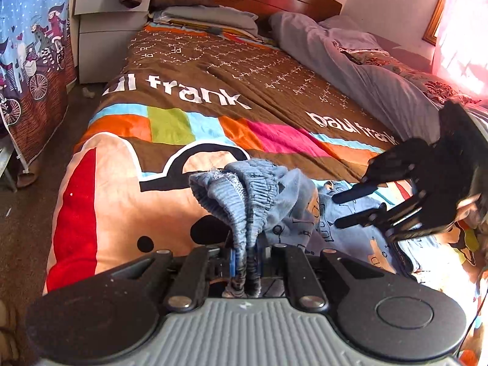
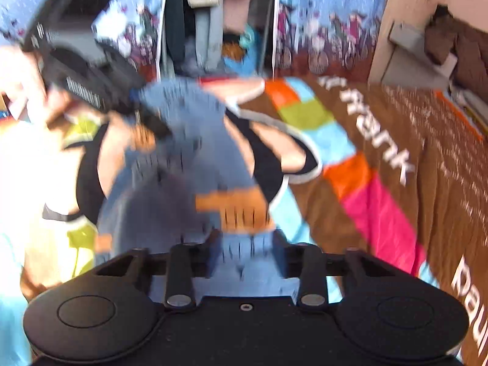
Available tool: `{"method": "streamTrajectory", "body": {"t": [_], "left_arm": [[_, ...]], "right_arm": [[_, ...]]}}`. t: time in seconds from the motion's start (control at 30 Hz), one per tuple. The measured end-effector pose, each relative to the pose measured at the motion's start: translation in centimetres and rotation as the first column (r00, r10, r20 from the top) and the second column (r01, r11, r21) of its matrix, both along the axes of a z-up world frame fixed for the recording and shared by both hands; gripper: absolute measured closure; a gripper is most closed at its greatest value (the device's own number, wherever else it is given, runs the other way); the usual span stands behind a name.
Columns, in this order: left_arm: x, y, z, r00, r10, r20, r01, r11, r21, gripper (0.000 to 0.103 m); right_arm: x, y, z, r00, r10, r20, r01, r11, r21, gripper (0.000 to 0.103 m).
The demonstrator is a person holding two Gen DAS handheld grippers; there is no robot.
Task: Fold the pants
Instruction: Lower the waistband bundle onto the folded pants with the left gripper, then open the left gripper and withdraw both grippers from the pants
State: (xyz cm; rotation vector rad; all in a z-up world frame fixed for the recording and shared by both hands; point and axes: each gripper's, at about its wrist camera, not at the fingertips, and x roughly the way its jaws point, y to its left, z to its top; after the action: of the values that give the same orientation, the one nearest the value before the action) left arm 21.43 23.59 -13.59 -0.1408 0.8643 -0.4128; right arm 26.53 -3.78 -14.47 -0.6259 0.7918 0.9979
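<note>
Small light-blue printed pants (image 1: 292, 210) lie on the bed near its foot. My left gripper (image 1: 245, 262) is shut on the ribbed blue waistband (image 1: 244, 189), which bunches up between its fingers. My right gripper (image 1: 350, 210) shows at the right of the left wrist view, its fingers apart just above the pants. In the blurred right wrist view the right gripper (image 2: 247, 256) is open with the blue pants fabric (image 2: 189, 152) between and beyond its fingers. The left gripper (image 2: 100, 91) shows there at upper left, holding the far end of the pants.
The bed has a brown and multicoloured quilt (image 1: 198, 97). A grey duvet (image 1: 350, 61) lies along its right side, pillows (image 1: 213, 18) at the headboard. A white nightstand (image 1: 109, 36) stands left of the bed, beside a printed fabric wardrobe (image 1: 33, 70).
</note>
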Motion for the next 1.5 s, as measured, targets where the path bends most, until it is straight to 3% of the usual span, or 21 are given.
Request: {"method": "streamTrajectory", "body": {"t": [0.13, 0.23, 0.27, 0.33, 0.37, 0.5, 0.8, 0.93, 1.07, 1.33, 1.5], "left_arm": [[0.0, -0.6, 0.7, 1.0, 0.007, -0.003, -0.007, 1.0, 0.006, 0.091], [0.1, -1.3, 1.1, 1.0, 0.01, -0.011, -0.01, 1.0, 0.013, 0.091], [0.1, -1.5, 1.2, 1.0, 0.009, -0.013, -0.009, 1.0, 0.016, 0.091], [0.2, -2.1, 1.7, 1.0, 0.016, -0.019, -0.016, 1.0, 0.024, 0.091], [0.1, -2.6, 2.0, 1.0, 0.018, -0.021, -0.017, 1.0, 0.021, 0.091], [-0.1, -5.6, 3.3, 1.0, -0.001, -0.02, 0.002, 1.0, 0.017, 0.092], [-0.3, -15.5, 5.1, 0.996, -0.03, -0.079, 0.034, 0.998, 0.05, 0.092], [-0.9, -19.2, 5.0, 0.993, -0.019, -0.115, 0.024, 0.999, 0.036, 0.092], [-1.8, -22.3, 5.3, 0.991, -0.025, -0.131, 0.026, 1.0, 0.006, 0.092], [-1.8, -28.9, 4.7, 0.993, -0.069, -0.098, 0.069, 0.998, 0.0, 0.092], [-1.2, -31.6, 2.6, 0.981, -0.115, -0.159, 0.106, 0.993, -0.06, 0.092]], "right_arm": [[-0.7, 1.1, -2.5, 1.0, 0.022, 0.02, -0.021, 0.998, -0.052, 0.074], [-0.7, 0.9, -2.6, 1.0, -0.015, 0.01, 0.016, 1.0, -0.018, 0.071], [-0.5, 0.5, -2.2, 0.999, -0.039, -0.004, 0.039, 0.999, 0.003, 0.067], [-0.5, -0.6, -1.1, 0.997, -0.079, -0.013, 0.08, 0.995, 0.052, 0.049], [-0.8, -1.4, -0.6, 0.995, -0.097, -0.005, 0.097, 0.993, 0.07, 0.048], [-2.4, -5.7, 1.4, 0.978, -0.21, 0.004, 0.208, 0.97, 0.125, 0.048], [-6.4, -16.0, 2.5, 0.874, -0.456, -0.166, 0.484, 0.842, 0.239, 0.048], [-8.1, -16.9, 1.7, 0.864, -0.453, -0.219, 0.5, 0.821, 0.274, 0.048], [-8.4, -17.3, 1.3, 0.869, -0.444, -0.219, 0.491, 0.823, 0.284, 0.048], [-8.9, -26.7, 1.6, 0.778, -0.59, -0.219, 0.628, 0.745, 0.223, 0.048], [-10.6, -27.7, 1.2, 0.784, -0.582, -0.214, 0.62, 0.751, 0.228, 0.048]]}}
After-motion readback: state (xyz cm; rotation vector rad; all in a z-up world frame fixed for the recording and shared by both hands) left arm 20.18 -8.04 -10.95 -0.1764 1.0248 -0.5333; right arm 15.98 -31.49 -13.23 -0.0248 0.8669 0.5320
